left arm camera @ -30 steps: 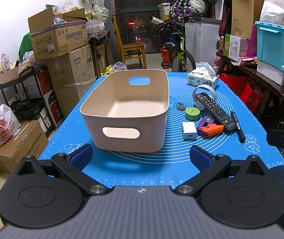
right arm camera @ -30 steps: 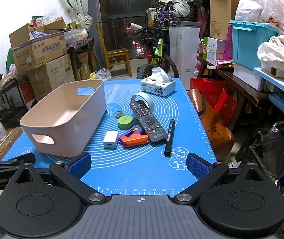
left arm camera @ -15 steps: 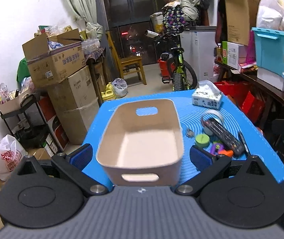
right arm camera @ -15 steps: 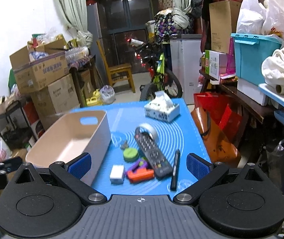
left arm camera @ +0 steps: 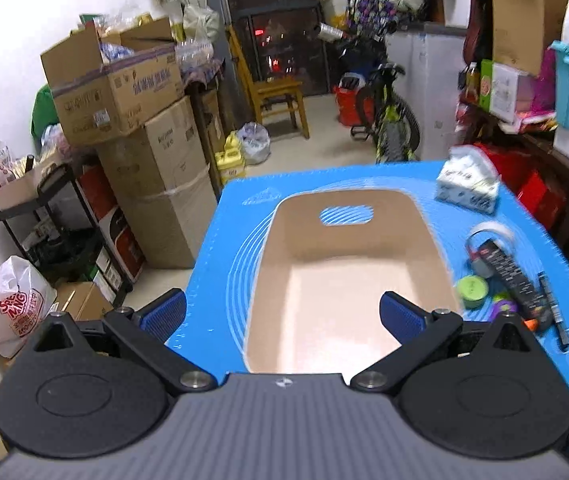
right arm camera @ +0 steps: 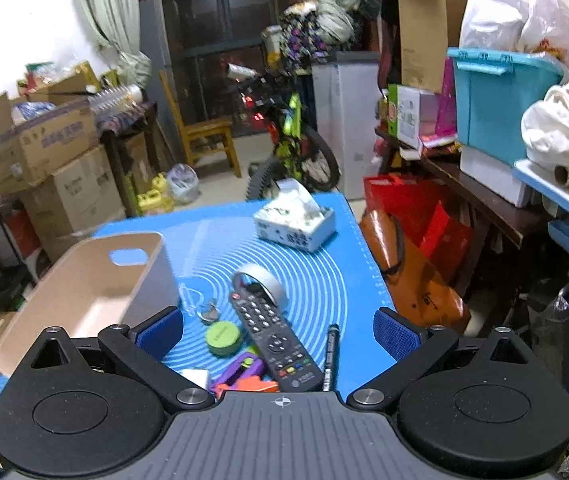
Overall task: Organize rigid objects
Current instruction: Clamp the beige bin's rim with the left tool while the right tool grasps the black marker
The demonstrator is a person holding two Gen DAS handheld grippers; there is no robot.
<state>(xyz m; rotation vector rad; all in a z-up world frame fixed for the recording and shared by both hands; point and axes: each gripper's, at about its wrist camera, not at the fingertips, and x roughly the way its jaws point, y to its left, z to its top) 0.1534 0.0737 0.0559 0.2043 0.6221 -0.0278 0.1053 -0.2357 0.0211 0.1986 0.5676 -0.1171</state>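
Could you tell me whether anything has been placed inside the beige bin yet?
No, the beige bin shows only its bare floor, while the remote lies on the blue mat.

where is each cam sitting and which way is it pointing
Left wrist: on the left gripper, raised over the near end of the bin, looking forward and down; its two open fingers show.
Right wrist: on the right gripper, above the remote and pen, looking forward along the mat; open fingers show.
Shared: bin, remote, tissue box, mat.
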